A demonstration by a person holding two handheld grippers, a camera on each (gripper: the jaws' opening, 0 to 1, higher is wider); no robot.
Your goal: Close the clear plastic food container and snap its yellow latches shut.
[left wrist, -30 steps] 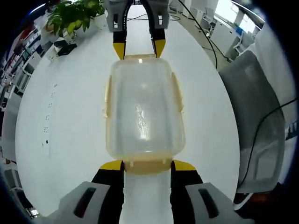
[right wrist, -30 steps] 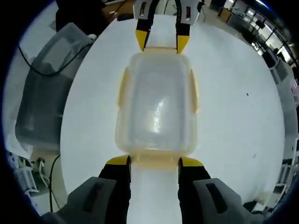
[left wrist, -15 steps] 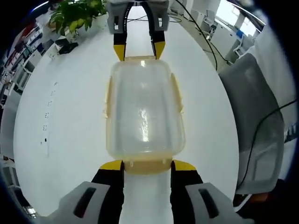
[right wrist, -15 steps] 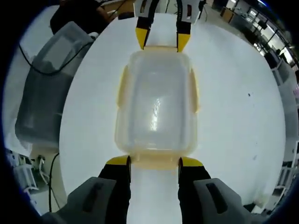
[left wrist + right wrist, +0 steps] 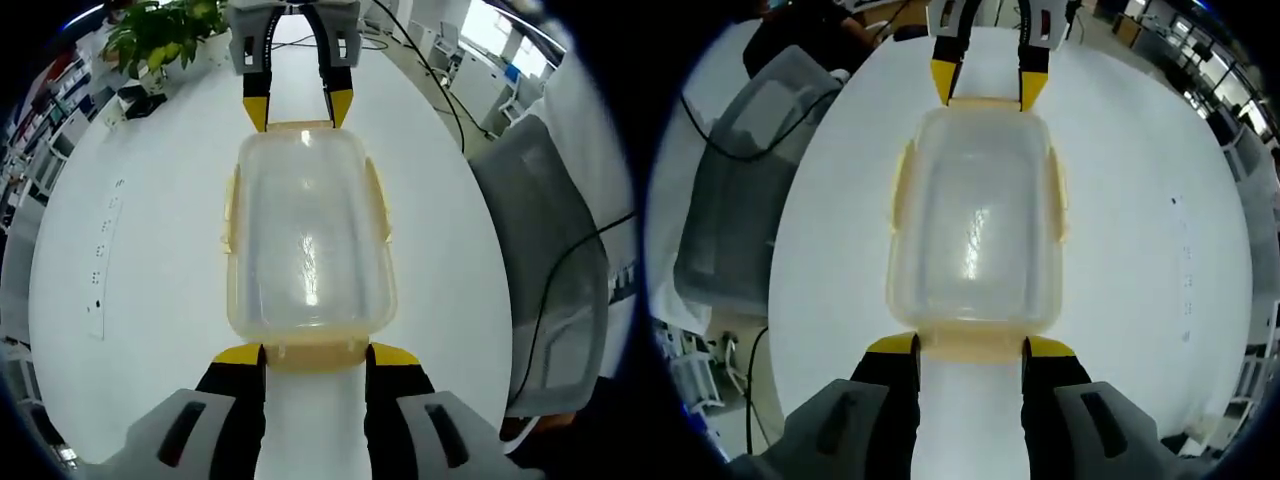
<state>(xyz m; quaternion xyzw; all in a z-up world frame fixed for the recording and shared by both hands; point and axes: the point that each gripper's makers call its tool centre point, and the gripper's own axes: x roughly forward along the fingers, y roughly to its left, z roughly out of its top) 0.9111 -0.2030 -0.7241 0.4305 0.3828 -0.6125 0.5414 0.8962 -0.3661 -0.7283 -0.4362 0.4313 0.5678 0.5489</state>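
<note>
The clear plastic container (image 5: 308,235) (image 5: 975,225) lies lengthwise on the white table with its lid on. Yellow side latches (image 5: 378,195) (image 5: 902,190) stick out a little from its long sides. My left gripper (image 5: 316,356) is at the near short end in the left gripper view, its jaws closed against both ends of the yellow end latch (image 5: 316,350). My right gripper (image 5: 970,350) holds the opposite end latch (image 5: 970,345) the same way. Each gripper also appears at the far end of the other's view: the right gripper (image 5: 298,108) and the left gripper (image 5: 985,90).
The round white table (image 5: 140,250) has open surface on both sides of the container. A grey chair (image 5: 555,250) (image 5: 735,200) stands by one edge, with black cables over it. A potted plant (image 5: 160,35) stands at the far side.
</note>
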